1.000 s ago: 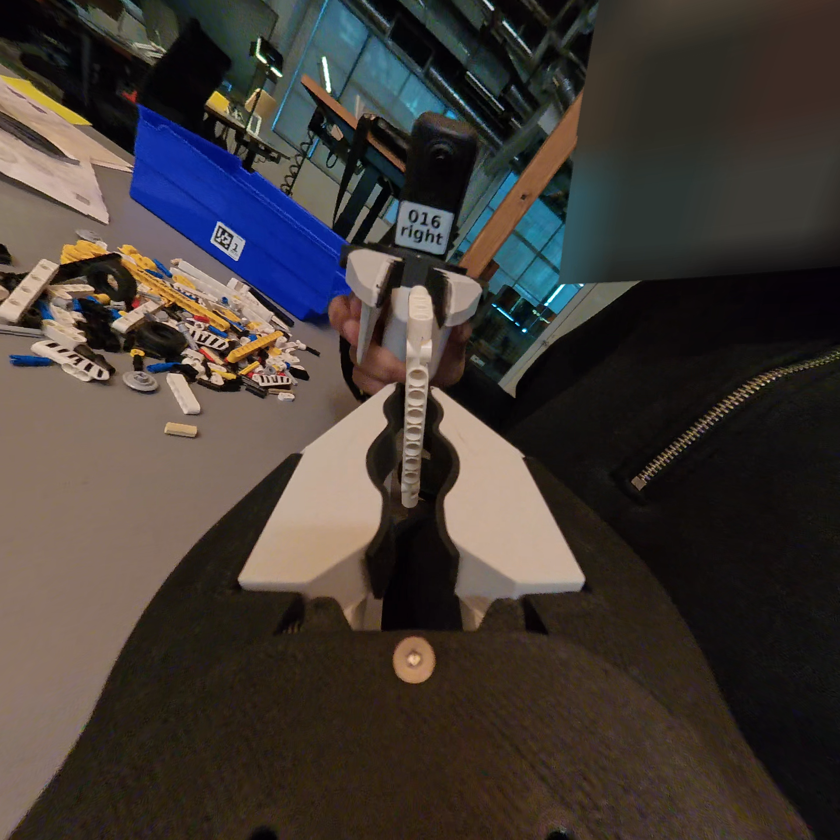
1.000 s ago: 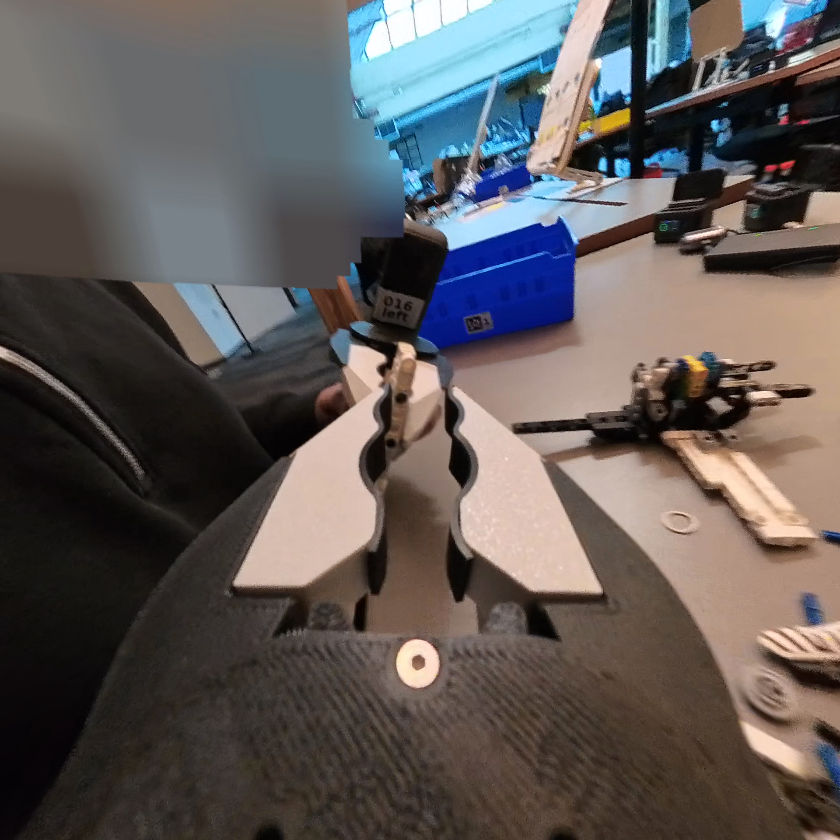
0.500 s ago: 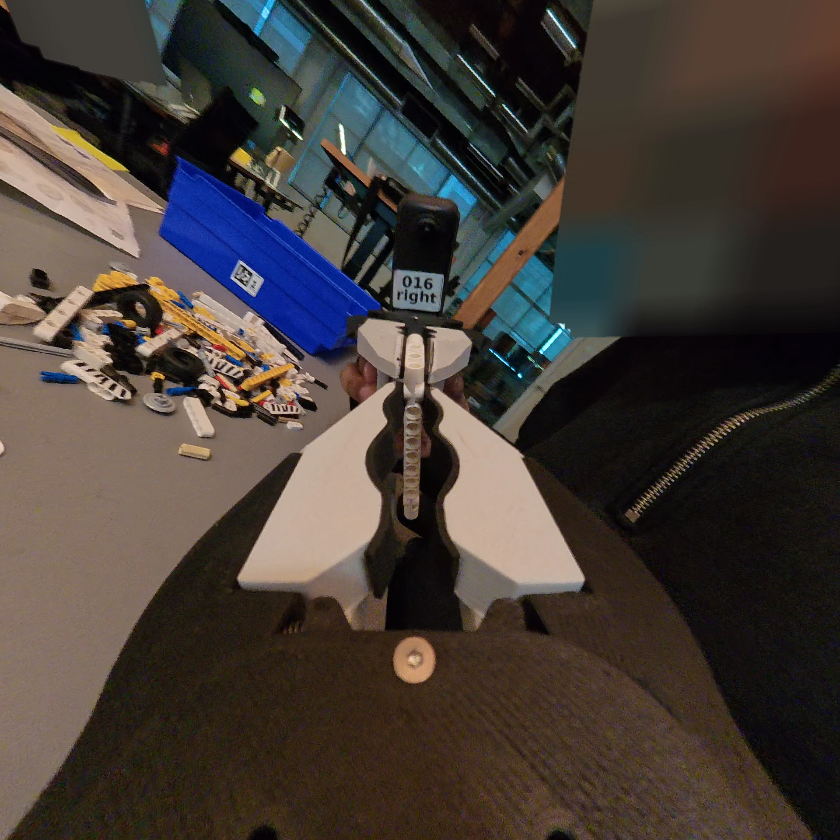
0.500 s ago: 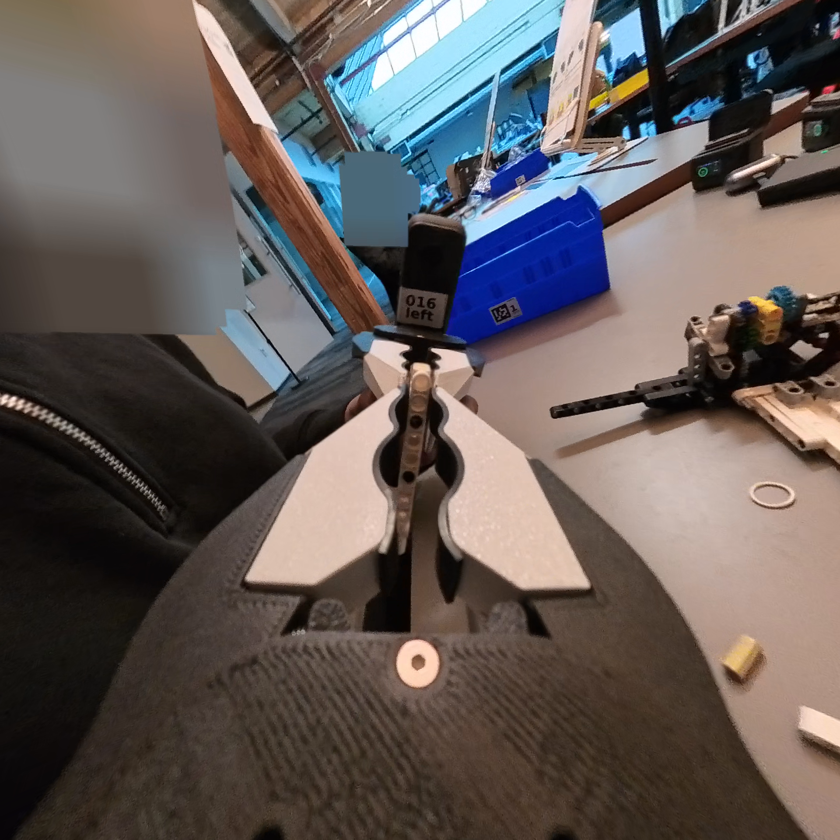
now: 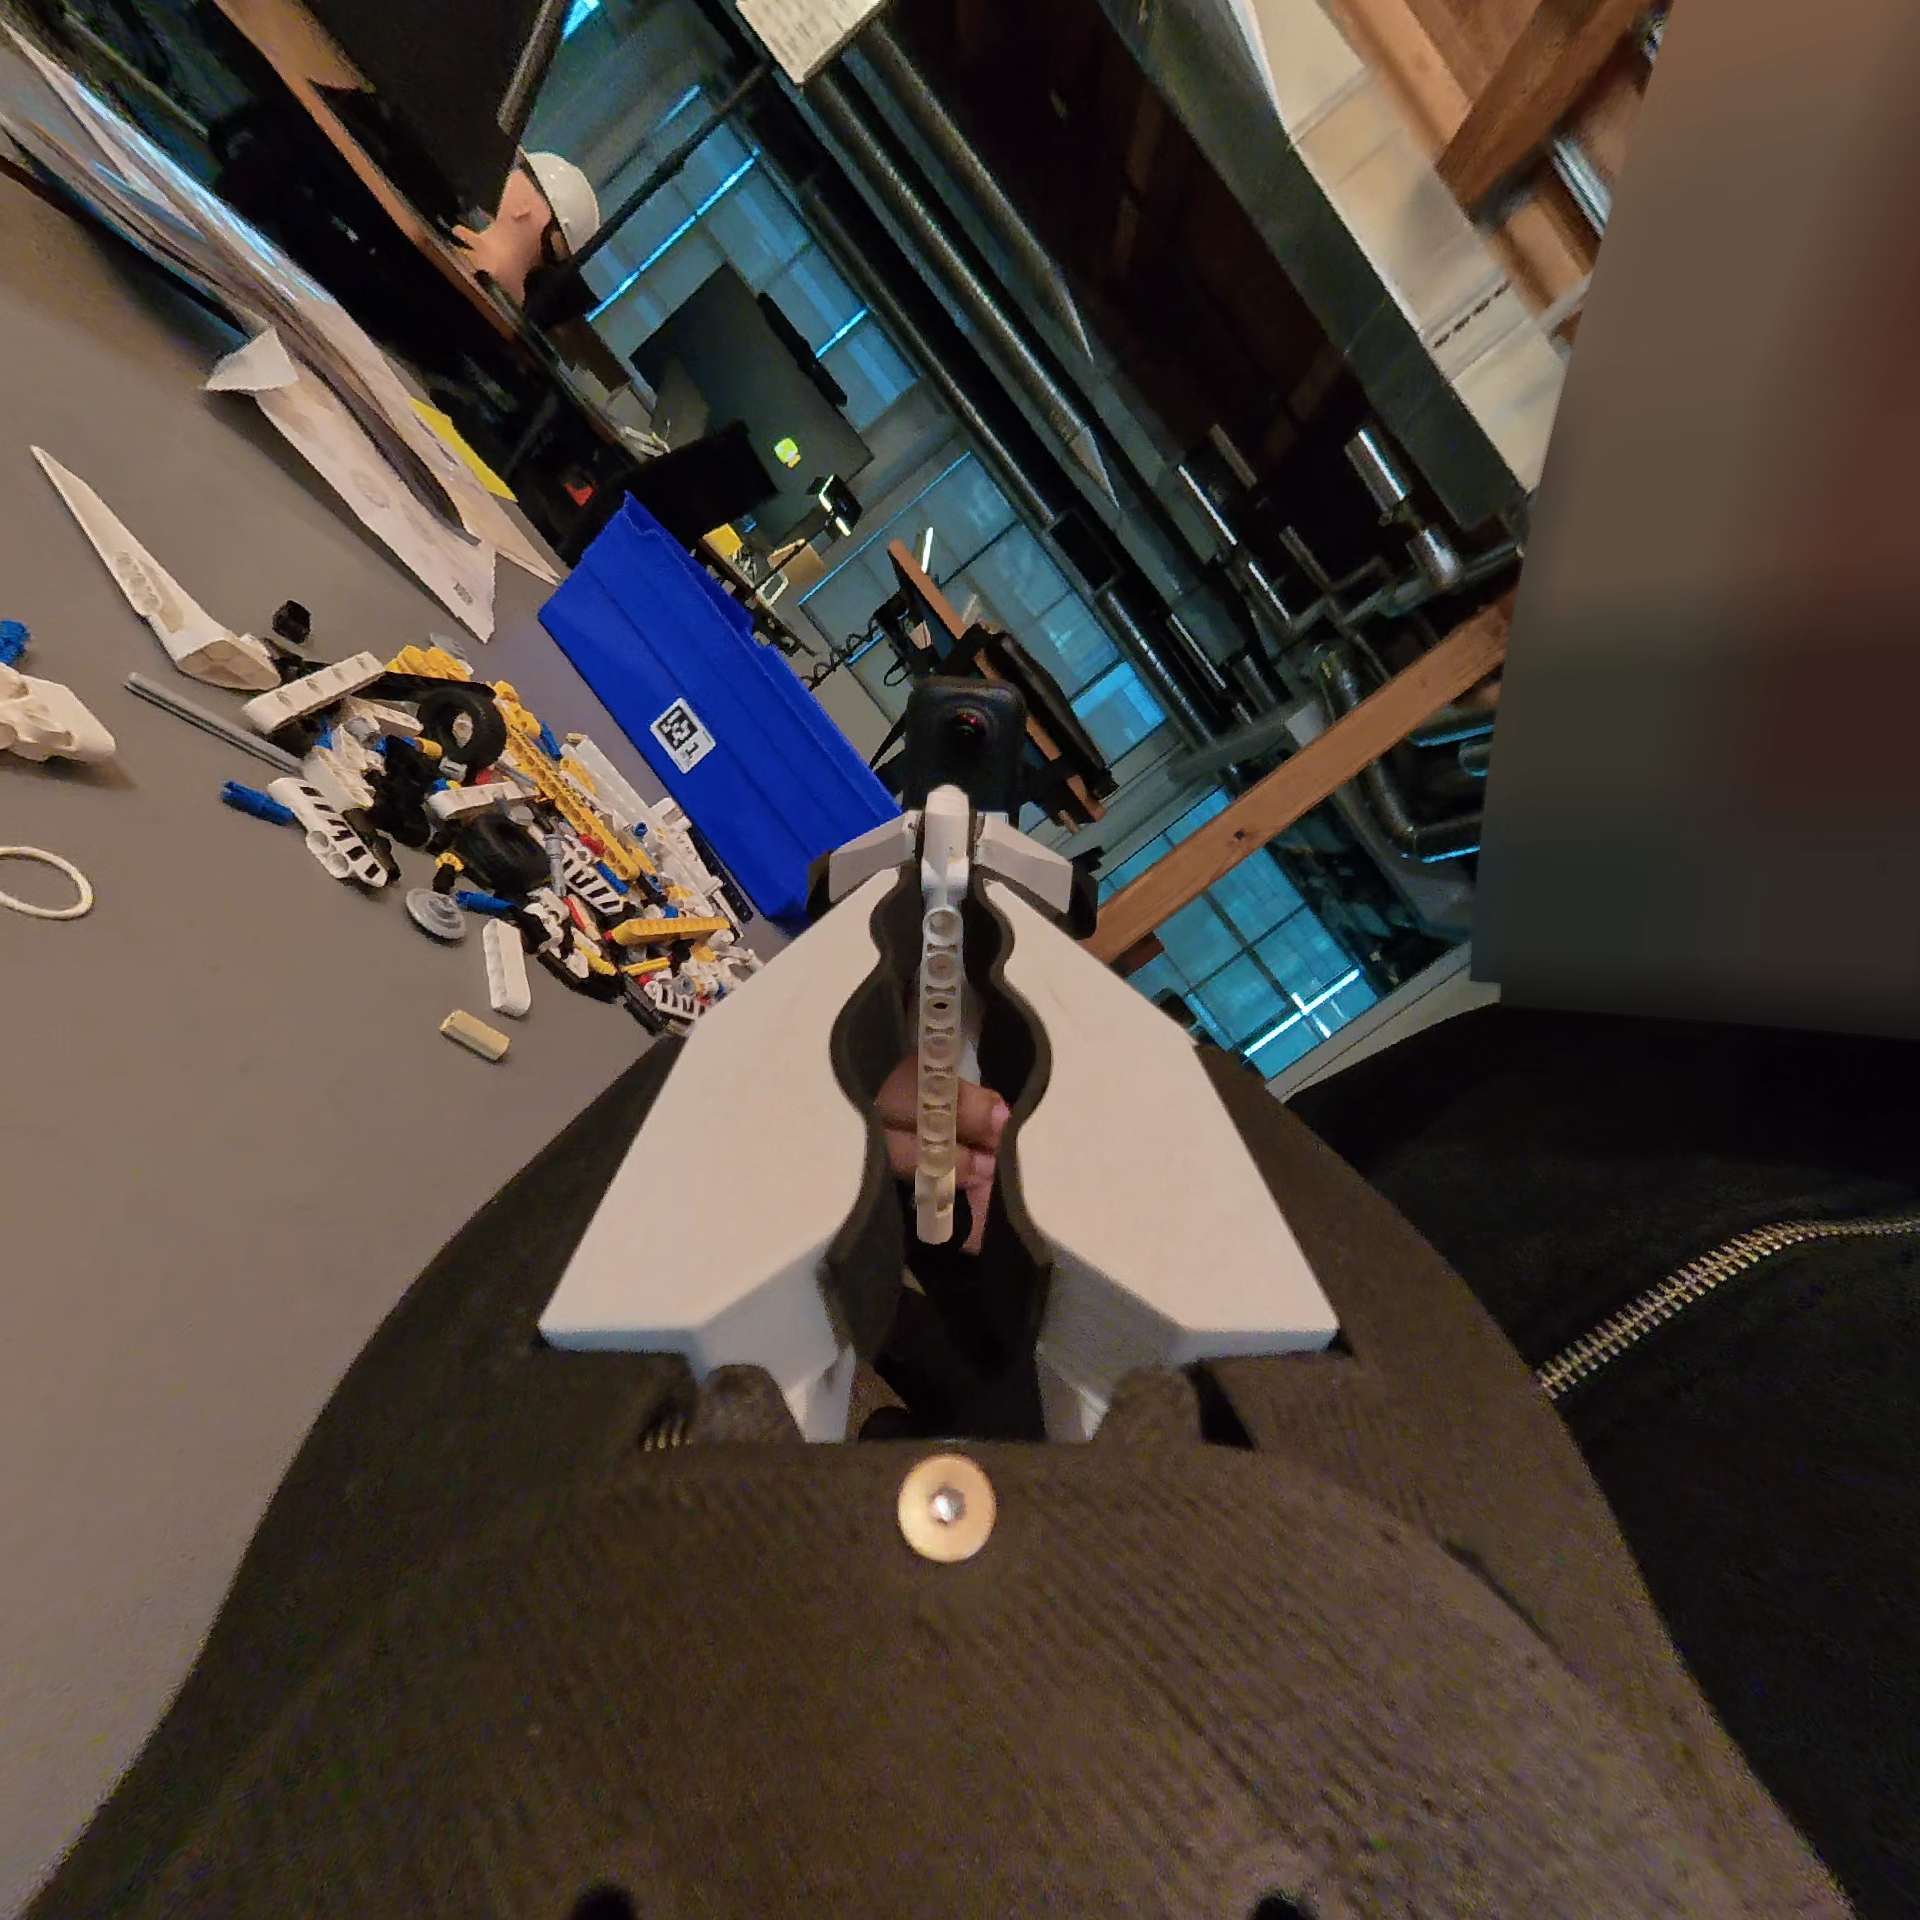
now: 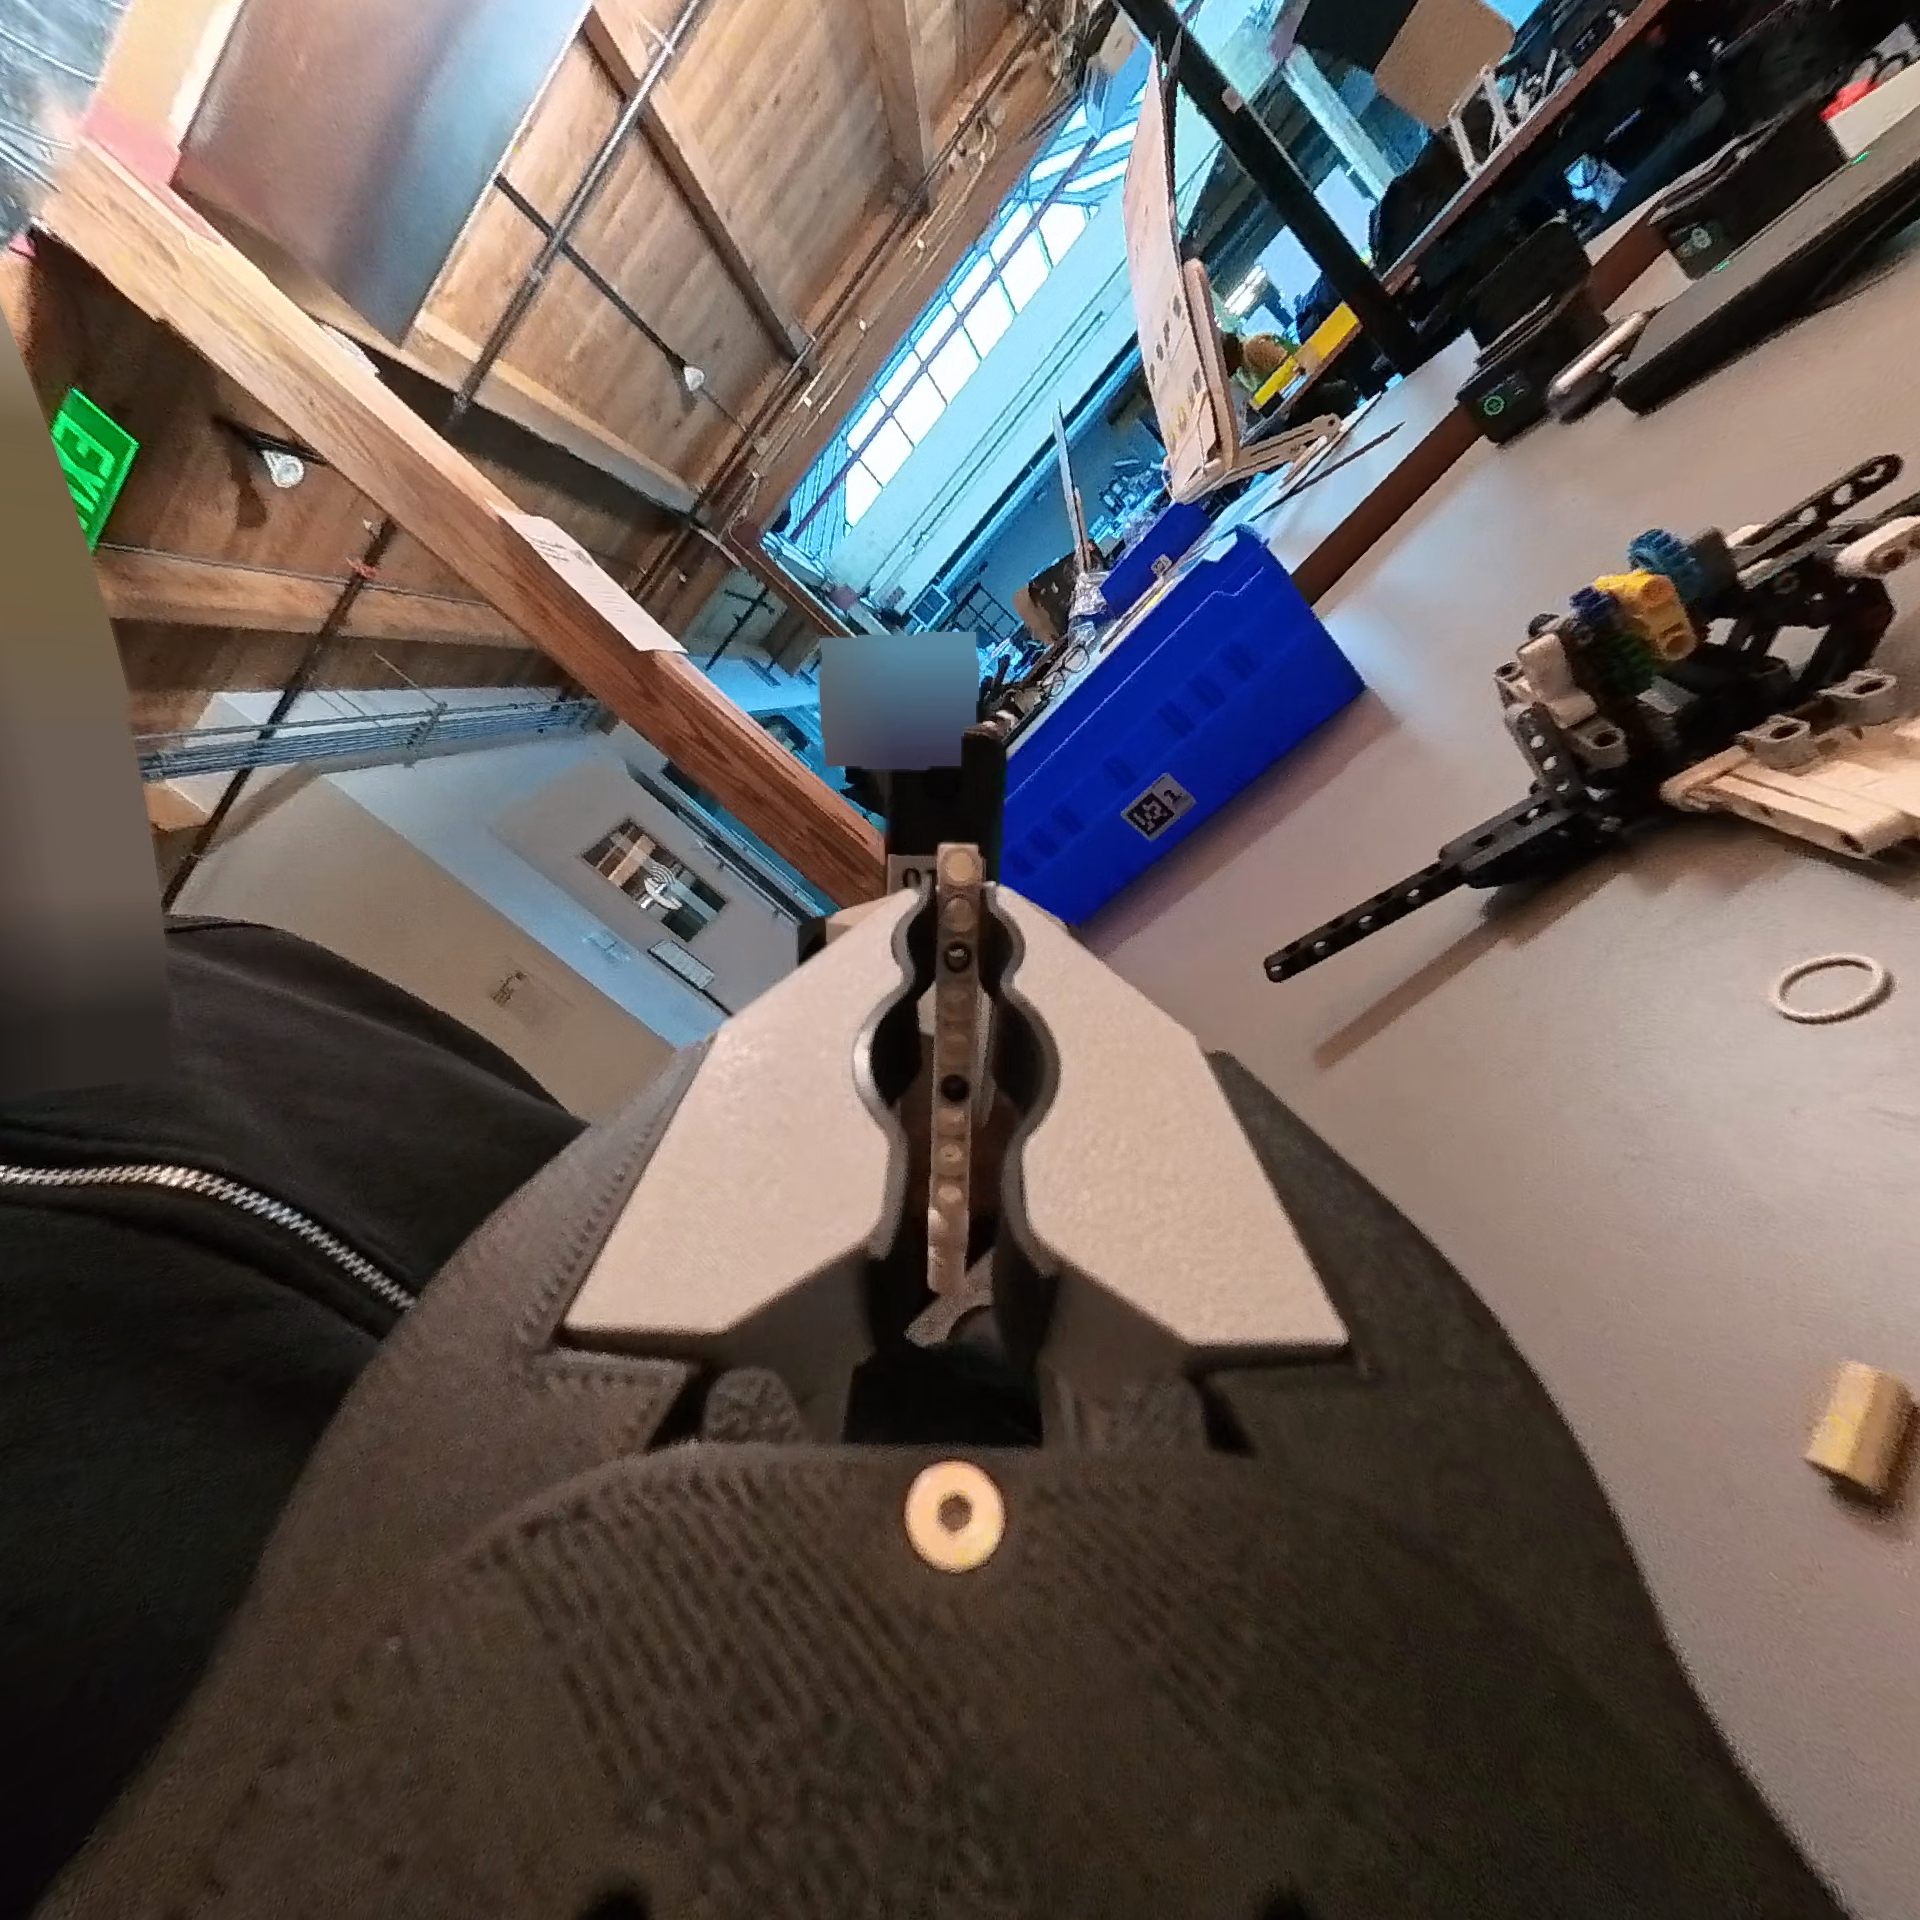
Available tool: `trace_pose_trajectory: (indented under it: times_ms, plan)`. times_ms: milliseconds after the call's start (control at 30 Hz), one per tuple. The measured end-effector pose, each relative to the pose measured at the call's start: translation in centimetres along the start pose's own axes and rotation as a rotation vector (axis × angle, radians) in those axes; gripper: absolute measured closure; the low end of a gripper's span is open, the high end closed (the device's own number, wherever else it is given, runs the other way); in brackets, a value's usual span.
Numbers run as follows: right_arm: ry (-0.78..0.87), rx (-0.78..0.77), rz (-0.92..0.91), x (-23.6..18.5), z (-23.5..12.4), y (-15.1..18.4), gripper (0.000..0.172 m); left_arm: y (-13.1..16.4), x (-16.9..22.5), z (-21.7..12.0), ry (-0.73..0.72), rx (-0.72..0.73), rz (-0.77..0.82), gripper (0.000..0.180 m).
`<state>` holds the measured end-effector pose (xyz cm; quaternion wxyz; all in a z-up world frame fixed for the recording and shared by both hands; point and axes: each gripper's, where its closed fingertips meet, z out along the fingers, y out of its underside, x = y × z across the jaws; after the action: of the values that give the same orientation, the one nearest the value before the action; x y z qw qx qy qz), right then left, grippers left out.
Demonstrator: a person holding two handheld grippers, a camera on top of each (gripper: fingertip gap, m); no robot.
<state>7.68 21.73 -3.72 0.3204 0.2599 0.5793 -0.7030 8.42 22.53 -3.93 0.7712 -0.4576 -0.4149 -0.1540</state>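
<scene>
White plastic is what both tongs have hold of: one long thin beam (image 5: 935,1039) pierced with a row of holes, lifted clear of the grey bench (image 5: 208,1143) out past its near edge, in front of a person's black zipped jacket (image 5: 1662,1351). We see the left gripper (image 5: 940,894) closed on it, fingertips pressed against its two flat sides, with the beam running back down the channel between the fingers. The right gripper (image 6: 961,904) faces it head-on and is clamped on the same beam from the far end, so the two sets of fingertips nearly meet. A hand (image 5: 935,1132) shows through the gap behind the beam.

On the bench, toward its far edge, a heap of loose building pieces (image 5: 499,821) in yellow, white, black and blue lies beside a blue bin (image 5: 707,707). A small tan piece (image 5: 475,1036) sits alone nearer us. On the other side stands a part-built model (image 6: 1662,727), with a pale ring (image 6: 1101,987) lying close by.

With two grips on one slender piece, we judge that alignment matters most: both grippers should stay on the same line as the beam, since any twist or bend between them would load the thin plastic or let it slip across the pads.
</scene>
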Motion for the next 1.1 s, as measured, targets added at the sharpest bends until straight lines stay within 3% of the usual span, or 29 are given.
trace_pose_trajectory:
  times_ms: [300, 333, 400, 433, 467, 500, 633, 767, 833, 933, 1033, 1100]
  plan:
    - [-0.002, -0.007, 0.006, -0.8, -0.5, 0.0, 0.167, 0.2, 0.7, 0.2, 0.031, 0.011, -0.034, 0.175]
    - [0.005, 0.012, 0.008, -0.7, -0.9, -0.3, 0.167, -0.6, 0.8, -0.3, 0.045, 0.063, -0.045, 0.176]
    - [0.066, 0.211, 0.027, 0.4, -4.5, -3.7, 0.166, -4.4, 0.6, -4.4, 0.098, 0.257, -0.138, 0.175]
    - [0.135, 0.373, 0.02, 1.4, -8.7, -6.5, 0.167, -5.2, -0.1, -6.6, 0.035, 0.29, -0.107, 0.175]
    - [0.233, 0.386, -0.02, 2.5, -11.4, -7.0, 0.167, -5.0, -0.8, -7.8, -0.053, 0.267, -0.043, 0.174]
    - [0.31, 0.345, -0.055, 3.0, -12.2, -6.4, 0.167, -4.9, -0.7, -8.3, -0.071, 0.254, -0.03, 0.175]
    - [0.365, 0.158, -0.118, 3.1, -9.0, -3.6, 0.167, -4.6, -1.0, -7.1, -0.083, 0.189, -0.018, 0.175]
    - [0.286, 0.11, -0.039, 3.9, -6.5, -2.5, 0.166, -1.5, -3.0, -3.9, -0.163, -0.013, 0.031, 0.175]
    - [0.283, 0.055, 0.009, 4.7, -5.9, -1.5, 0.166, -1.0, -2.4, -2.7, -0.111, -0.026, 0.01, 0.175]
    - [0.366, -0.152, 0.02, 6.2, -5.5, 1.8, 0.166, -0.9, -2.3, -2.1, -0.074, -0.015, -0.023, 0.175]
    - [0.509, -0.385, -0.073, 7.8, -5.6, 5.0, 0.166, -0.8, -2.6, -2.3, -0.054, 0.0, -0.062, 0.176]
    - [0.582, -0.452, -0.152, 8.6, -5.7, 5.6, 0.166, -0.9, -2.7, -2.5, -0.048, 0.018, -0.083, 0.176]
